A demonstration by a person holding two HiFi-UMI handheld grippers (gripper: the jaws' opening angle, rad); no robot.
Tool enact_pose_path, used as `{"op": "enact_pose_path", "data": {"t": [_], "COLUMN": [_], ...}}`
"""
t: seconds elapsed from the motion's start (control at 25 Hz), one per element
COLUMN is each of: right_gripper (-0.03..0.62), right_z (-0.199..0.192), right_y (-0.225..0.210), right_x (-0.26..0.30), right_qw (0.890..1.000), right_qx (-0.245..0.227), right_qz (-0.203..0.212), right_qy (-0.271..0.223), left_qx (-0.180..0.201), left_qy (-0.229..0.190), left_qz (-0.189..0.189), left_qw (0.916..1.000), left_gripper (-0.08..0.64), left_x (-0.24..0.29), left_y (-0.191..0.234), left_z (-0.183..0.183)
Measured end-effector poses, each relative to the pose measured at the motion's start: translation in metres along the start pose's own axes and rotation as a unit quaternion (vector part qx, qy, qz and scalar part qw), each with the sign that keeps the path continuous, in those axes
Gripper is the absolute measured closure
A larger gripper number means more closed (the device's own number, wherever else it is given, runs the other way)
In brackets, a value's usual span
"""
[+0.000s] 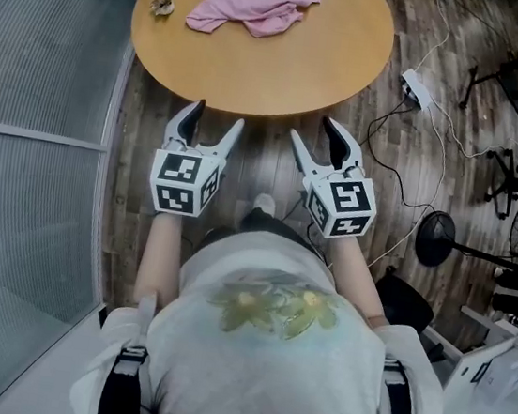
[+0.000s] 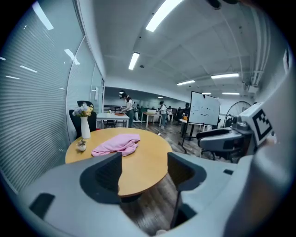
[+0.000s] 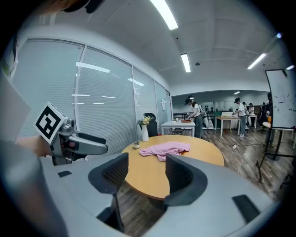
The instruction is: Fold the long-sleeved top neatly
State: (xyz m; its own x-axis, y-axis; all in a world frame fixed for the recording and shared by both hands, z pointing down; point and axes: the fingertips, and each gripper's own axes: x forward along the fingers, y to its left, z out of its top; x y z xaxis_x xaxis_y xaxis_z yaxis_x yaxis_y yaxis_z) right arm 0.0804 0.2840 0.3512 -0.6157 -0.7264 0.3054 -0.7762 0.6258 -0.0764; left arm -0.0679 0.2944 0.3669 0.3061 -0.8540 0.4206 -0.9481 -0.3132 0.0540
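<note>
Head view: the left gripper (image 1: 218, 116) and right gripper (image 1: 314, 130) are held side by side over the wooden floor (image 1: 260, 159), short of the near edge of the round table (image 1: 295, 78). Each gripper's jaws stand wide apart with nothing between them. Both gripper views agree, showing only table and floor in the gaps. The pink long-sleeved top (image 1: 258, 0) lies in a crumpled heap on the far half of the table, well apart from both grippers. No fold has been made.

The step in hand appears to be the approach. To do it well, bring both grippers over the table and take the cloth at two separate points, such as the shoulders or hem corners. The heap can then be lifted, shaken out and laid flat on the bare near half before folding. Pinching only one layer should keep the sleeves from dragging along.

A white vase (image 2: 85, 127) of flowers stands at the far left edge. A small ornament (image 1: 162, 5) sits just beside the left end of the top, so a careless sweep could upset either. On the floor to the right lie a power strip (image 1: 415, 87) with cables and a fan (image 1: 436, 239). A glass wall (image 1: 39, 78) runs along the left.
</note>
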Motion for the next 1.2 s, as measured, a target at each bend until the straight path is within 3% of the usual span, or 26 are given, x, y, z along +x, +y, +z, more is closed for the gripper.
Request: {"op": "enact_pose_path", "data": {"t": [0.24,0.64,1.2], "right_gripper": [0.350,0.350,0.350], "right_z": [0.006,-0.002,0.001], "right_y": [-0.027,-0.064,-0.140], "right_x": [0.010,0.056,0.177], "right_qw": [1.000,0.999,0.997], "right_qx": [-0.010,0.000,0.006], "right_qz": [0.023,0.025,-0.004], "right_qy": [-0.005,0.021,0.076], "left_qx": [0.006,0.011,0.020], "left_qy": [-0.001,0.012,0.078], "left_qz": [0.032,0.045,-0.030], "left_qw": [0.9995,0.9988,0.9963], "left_gripper": [0.272,0.272,0.273], "left_x": [0.017,0.061,0.213], "left_y": [0.001,0.023,0.072], "left_z": [0.007,0.016,0.034]}}
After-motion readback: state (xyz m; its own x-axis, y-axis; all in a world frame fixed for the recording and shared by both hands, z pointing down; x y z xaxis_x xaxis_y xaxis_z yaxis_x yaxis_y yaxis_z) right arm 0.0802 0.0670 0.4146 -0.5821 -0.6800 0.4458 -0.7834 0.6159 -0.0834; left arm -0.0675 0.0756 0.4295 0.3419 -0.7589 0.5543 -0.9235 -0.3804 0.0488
